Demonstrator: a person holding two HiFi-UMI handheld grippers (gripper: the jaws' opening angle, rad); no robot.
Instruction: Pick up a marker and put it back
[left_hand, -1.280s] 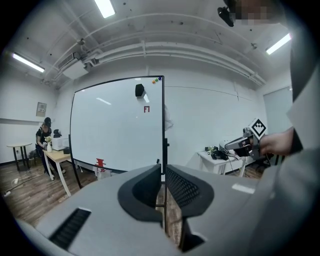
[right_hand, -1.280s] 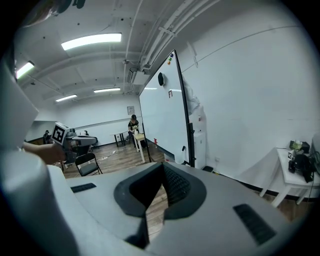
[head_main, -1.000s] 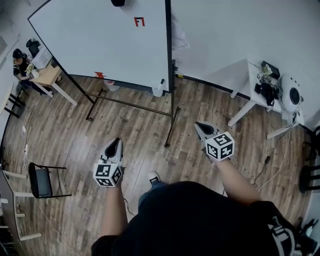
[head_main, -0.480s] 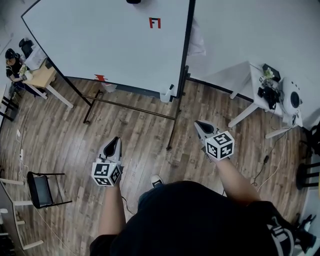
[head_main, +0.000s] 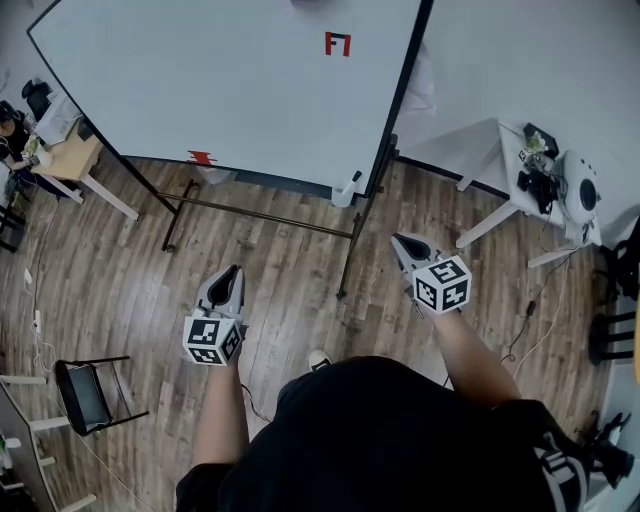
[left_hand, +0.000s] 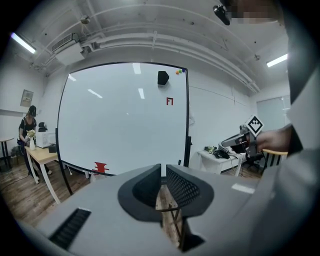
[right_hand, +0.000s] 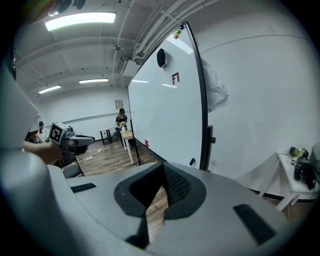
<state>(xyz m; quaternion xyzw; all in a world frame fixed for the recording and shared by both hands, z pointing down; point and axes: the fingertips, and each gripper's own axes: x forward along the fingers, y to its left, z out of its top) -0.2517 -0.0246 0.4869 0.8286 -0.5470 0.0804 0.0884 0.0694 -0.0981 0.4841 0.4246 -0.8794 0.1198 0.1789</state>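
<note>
Wood-plank floor (head_main: 130, 270) fills the room, with a large whiteboard (head_main: 240, 90) on a wheeled stand ahead. Its top edge is cut off in the head view, which clips a black thing (left_hand: 163, 77) stuck high on the board. The wearer's black top hides the floor at the bottom of the picture.

At the whiteboard's lower right corner hangs a pale cup-like holder (head_main: 344, 192). A dark stub pokes out of it, most likely the marker (head_main: 355, 177), though it is too small to be sure. A white bench (head_main: 500, 160) beside the right wall carries a round white device (head_main: 582, 190) and some black gear (head_main: 535, 185), whose details are not readable. At the far left a person (head_main: 12, 140) sits at a small wooden bench (head_main: 70, 160), half out of frame, and a folding chair (head_main: 85, 395) stands by the left wall.

The left gripper (head_main: 234, 272) points towards the board with its jaws drawn almost together. Only a thin slit shows between them and nothing is in it. The right gripper (head_main: 400, 241) has its jaws pressed together at the tips and is likewise empty. Both hang over bare floor, well apart from the holder.
</note>
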